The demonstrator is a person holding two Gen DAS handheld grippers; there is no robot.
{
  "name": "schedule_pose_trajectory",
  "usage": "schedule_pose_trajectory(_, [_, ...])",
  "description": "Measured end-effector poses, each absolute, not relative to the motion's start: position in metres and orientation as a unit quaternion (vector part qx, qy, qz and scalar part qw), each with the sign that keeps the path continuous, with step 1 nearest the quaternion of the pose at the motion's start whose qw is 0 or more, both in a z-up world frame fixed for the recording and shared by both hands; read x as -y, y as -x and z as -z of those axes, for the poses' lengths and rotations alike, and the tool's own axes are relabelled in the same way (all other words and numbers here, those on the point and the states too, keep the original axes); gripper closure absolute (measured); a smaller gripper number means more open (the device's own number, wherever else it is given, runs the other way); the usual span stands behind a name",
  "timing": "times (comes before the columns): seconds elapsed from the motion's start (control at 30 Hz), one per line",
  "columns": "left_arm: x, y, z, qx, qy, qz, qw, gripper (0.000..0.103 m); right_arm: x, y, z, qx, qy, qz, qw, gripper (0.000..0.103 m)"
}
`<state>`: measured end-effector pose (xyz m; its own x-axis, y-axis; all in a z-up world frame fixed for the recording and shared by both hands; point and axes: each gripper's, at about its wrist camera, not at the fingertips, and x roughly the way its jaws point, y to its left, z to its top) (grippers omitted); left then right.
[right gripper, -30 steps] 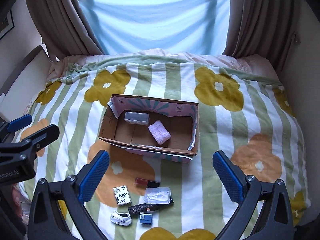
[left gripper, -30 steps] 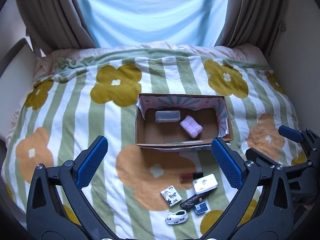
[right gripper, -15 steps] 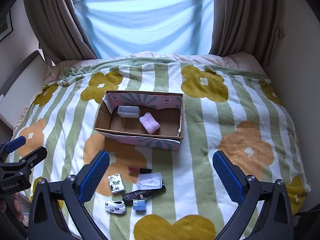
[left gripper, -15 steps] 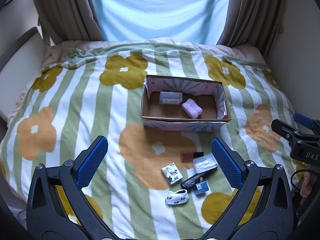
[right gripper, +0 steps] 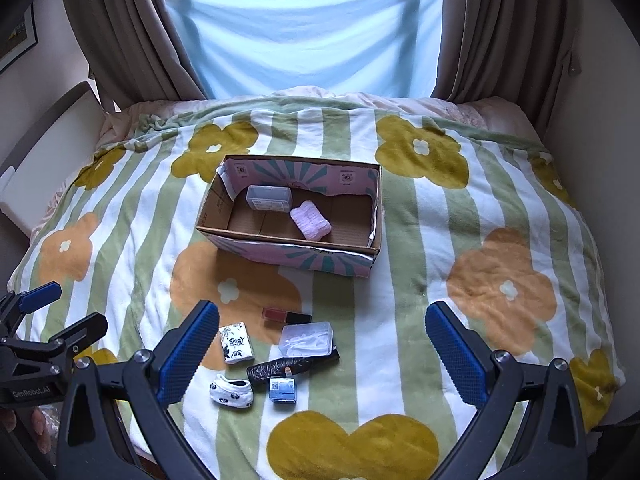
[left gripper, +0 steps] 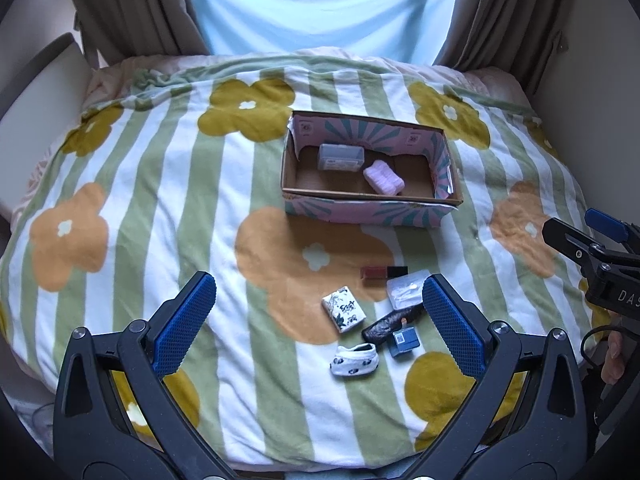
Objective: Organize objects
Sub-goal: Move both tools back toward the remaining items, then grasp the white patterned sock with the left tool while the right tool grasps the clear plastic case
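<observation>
The left gripper (left gripper: 316, 320) gapes wide, holding nothing, over the bed's (right gripper: 500, 208) near edge. Mid-bed sits the cardboard box (right gripper: 280, 250) (a clear case and pink cloth inside). Six small items (right gripper: 276, 350) cluster near the front edge. The right gripper (right gripper: 322, 350) hovers spread wide, empty.

Bed (right gripper: 460, 240) with floral striped blanket carried cardboard box (right gripper: 296, 256) at frame centre; cluster of small items (right gripper: 276, 356) lay lower centre.
</observation>
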<state>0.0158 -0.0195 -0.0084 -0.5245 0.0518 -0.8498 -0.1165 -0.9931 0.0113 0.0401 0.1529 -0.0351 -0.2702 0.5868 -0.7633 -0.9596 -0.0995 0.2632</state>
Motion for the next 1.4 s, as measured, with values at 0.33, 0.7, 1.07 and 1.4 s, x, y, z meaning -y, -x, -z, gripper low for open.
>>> schedule_pose_trajectory(0.33, [0.013,-0.040,0.081,-0.022,0.550,-0.833,0.052,0.000,-0.170,-0.012,0.104,-0.374,0.316,-0.688,0.535,0.000])
schedule_pose_trajectory(0.7, [-0.007,-0.057,0.207,0.017,0.603,-0.796,0.051,0.001,-0.190,0.033,0.214,-0.376,0.381,-0.694,0.481,0.001])
schedule_pose_trajectory(1.07, [-0.011,-0.049,0.273,0.032,0.603,-0.797,0.009,0.007,-0.222,0.055,0.266,-0.390,0.406,-0.676,0.475,0.001])
schedule_pose_trajectory(1.4, [-0.021,-0.039,0.288,0.017,0.605,-0.796,-0.007,0.024,-0.234,0.062,0.281,-0.384,0.435,-0.671,0.461,0.021])
